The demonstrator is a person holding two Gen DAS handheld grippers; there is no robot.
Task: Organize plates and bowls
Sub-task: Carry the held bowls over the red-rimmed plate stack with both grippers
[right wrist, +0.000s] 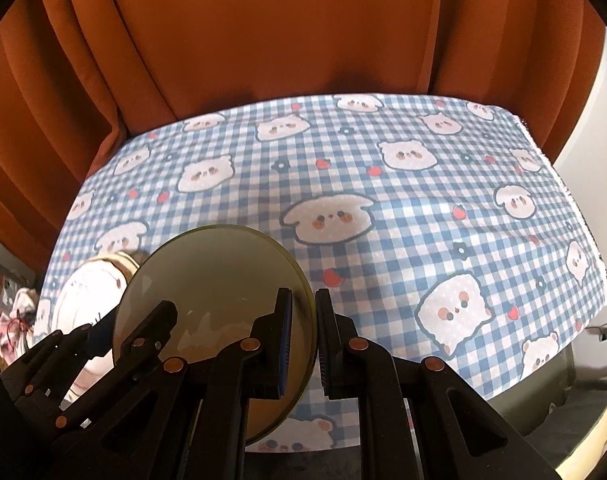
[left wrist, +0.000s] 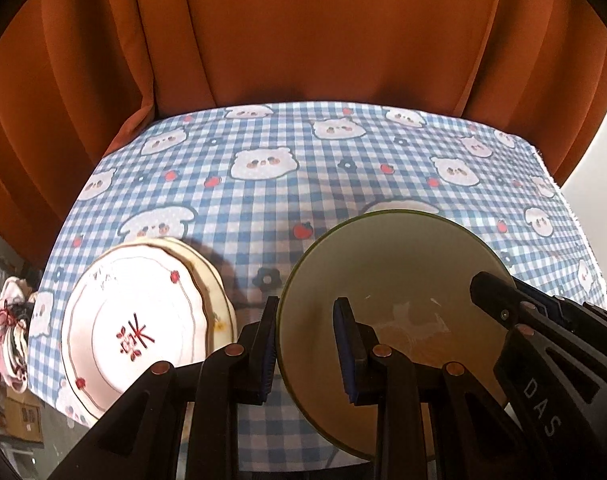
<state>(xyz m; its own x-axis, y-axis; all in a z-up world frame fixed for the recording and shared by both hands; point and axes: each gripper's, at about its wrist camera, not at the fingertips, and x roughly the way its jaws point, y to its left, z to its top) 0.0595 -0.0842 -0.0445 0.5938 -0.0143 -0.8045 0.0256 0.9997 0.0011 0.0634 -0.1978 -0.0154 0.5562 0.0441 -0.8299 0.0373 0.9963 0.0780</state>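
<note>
Both tools grip one olive-rimmed bowl (left wrist: 391, 280), held above the bench (left wrist: 303, 184) with its blue checked cloth. The left tool (left wrist: 307, 344) is clamped on the bowl's left rim, one pad inside and one outside. The right tool (right wrist: 305, 340) is pinched shut on the opposite rim. To the left of the bowl, a white plate (left wrist: 139, 320) with red marks lies on a second scalloped plate (left wrist: 219, 296) on the cloth. An orange curtain (left wrist: 303, 40) hangs behind the bench.
</note>
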